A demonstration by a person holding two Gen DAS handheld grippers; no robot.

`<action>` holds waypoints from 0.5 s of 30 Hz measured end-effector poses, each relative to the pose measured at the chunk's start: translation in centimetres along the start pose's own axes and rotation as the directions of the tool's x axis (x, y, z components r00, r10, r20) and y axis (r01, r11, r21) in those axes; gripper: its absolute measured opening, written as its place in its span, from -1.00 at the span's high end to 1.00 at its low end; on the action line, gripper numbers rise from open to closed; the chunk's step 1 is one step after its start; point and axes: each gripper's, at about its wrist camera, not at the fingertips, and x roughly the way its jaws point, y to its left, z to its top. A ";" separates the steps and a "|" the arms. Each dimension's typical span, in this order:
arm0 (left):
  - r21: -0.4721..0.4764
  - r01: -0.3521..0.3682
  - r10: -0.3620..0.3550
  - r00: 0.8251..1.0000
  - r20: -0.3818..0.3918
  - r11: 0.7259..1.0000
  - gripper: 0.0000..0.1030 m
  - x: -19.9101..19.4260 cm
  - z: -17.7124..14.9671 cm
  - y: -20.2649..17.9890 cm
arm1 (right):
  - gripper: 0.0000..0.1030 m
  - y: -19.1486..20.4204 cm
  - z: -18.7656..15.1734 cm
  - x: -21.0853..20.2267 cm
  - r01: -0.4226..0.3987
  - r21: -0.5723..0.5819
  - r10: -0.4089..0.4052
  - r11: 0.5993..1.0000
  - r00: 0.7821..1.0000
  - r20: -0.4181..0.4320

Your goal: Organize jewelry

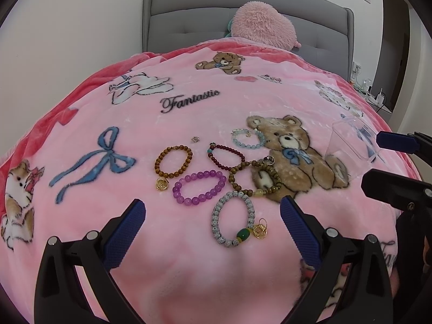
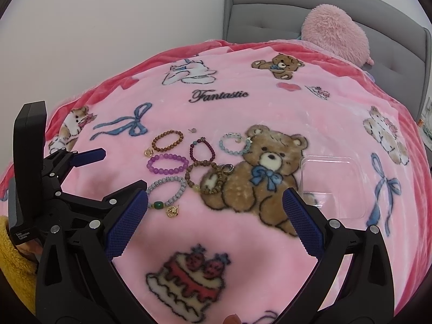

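- A home bedroom, by every sign.
- Bed with a grey tufted headboard (image 1: 189, 27) set against a plain white wall (image 1: 81, 27).
- Spread over with a pink fleece blanket (image 1: 189, 256) printed with teddy bears, blue bows, a cake and the word "Fantastic".
- Fluffy pink plush toy (image 1: 262, 25) propped at the head end.
- Chargers and cables (image 1: 374, 95) on a low surface beside the bed, at the right.

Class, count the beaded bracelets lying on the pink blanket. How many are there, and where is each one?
6, clustered mid-blanket: brown bracelet far left, dark red bracelet centre, pale blue bracelet farthest, purple bracelet, olive bracelet on the printed bear, grey bracelet nearest.
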 end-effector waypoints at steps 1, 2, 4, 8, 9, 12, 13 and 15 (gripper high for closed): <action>0.000 0.000 0.000 1.000 0.001 1.000 -0.90 0.0 0.0 0.1 | -0.85 0.0 0.0 0.0 0.001 0.000 -0.001 1.000 1.000 0.000; 0.001 0.000 0.000 1.000 0.001 1.000 -0.90 0.0 0.0 0.0 | -0.85 0.0 0.0 0.0 0.000 -0.001 0.000 1.000 1.000 0.000; 0.002 0.001 -0.001 1.000 0.002 1.000 -0.90 0.0 0.0 0.0 | -0.85 0.0 0.0 0.0 0.000 0.001 0.000 1.000 1.000 0.002; 0.000 0.001 -0.001 1.000 0.003 1.000 -0.90 -0.1 0.0 0.0 | -0.85 0.0 0.0 0.0 -0.003 -0.004 0.003 1.000 1.000 0.001; -0.003 0.000 0.000 1.000 0.004 1.000 -0.90 -0.1 0.0 0.0 | -0.85 0.1 0.0 0.1 -0.004 -0.003 0.004 1.000 1.000 0.003; -0.009 0.005 -0.005 1.000 0.007 1.000 -0.90 -0.3 0.2 0.1 | -0.85 0.2 0.1 0.1 -0.009 -0.003 0.009 1.000 1.000 0.010; -0.010 0.006 -0.006 1.000 0.007 1.000 -0.90 -0.4 0.2 0.1 | -0.85 0.2 0.1 0.0 -0.008 -0.001 0.008 1.000 1.000 0.020; -0.015 0.008 -0.008 1.000 0.011 1.000 -0.90 -0.4 0.2 0.2 | -0.85 0.3 0.2 -0.4 -0.012 0.002 0.011 1.000 0.999 0.049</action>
